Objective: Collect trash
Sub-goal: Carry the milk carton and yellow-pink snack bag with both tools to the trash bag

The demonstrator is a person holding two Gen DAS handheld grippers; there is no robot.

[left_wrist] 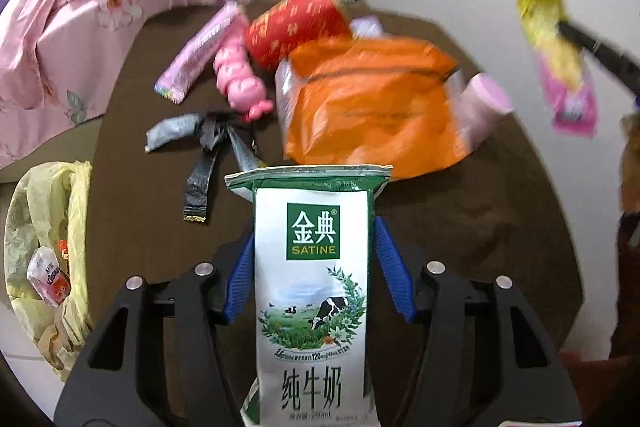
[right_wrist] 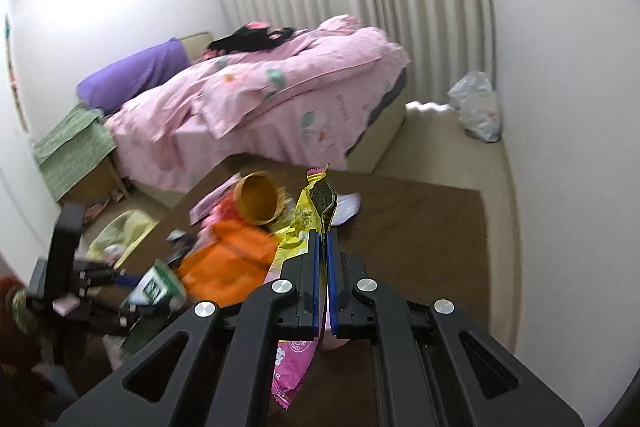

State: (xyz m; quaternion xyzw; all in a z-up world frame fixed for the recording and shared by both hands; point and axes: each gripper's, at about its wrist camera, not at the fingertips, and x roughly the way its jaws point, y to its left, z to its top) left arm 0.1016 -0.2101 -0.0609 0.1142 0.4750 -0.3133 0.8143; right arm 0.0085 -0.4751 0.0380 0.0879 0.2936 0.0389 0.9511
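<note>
A white and green milk carton (left_wrist: 312,291) stands upright between the blue pads (left_wrist: 240,275) of my left gripper (left_wrist: 314,227), which is shut on it above the brown carpet (left_wrist: 480,227). In the right wrist view the same carton (right_wrist: 156,287) shows at lower left. My right gripper (right_wrist: 324,239) is shut on a yellow and pink snack wrapper (right_wrist: 308,215) that hangs in the air; the left wrist view shows this wrapper (left_wrist: 556,55) at upper right. An open yellow trash bag (left_wrist: 48,247) with litter inside sits left of the carpet.
On the carpet lie an orange bag (left_wrist: 372,103), a red paper cup (left_wrist: 296,23), a pink toy (left_wrist: 240,75), a long pink wrapper (left_wrist: 200,55), a grey-black wrapper (left_wrist: 200,139) and a pink cup (left_wrist: 484,103). A bed with a pink quilt (right_wrist: 280,87) stands behind.
</note>
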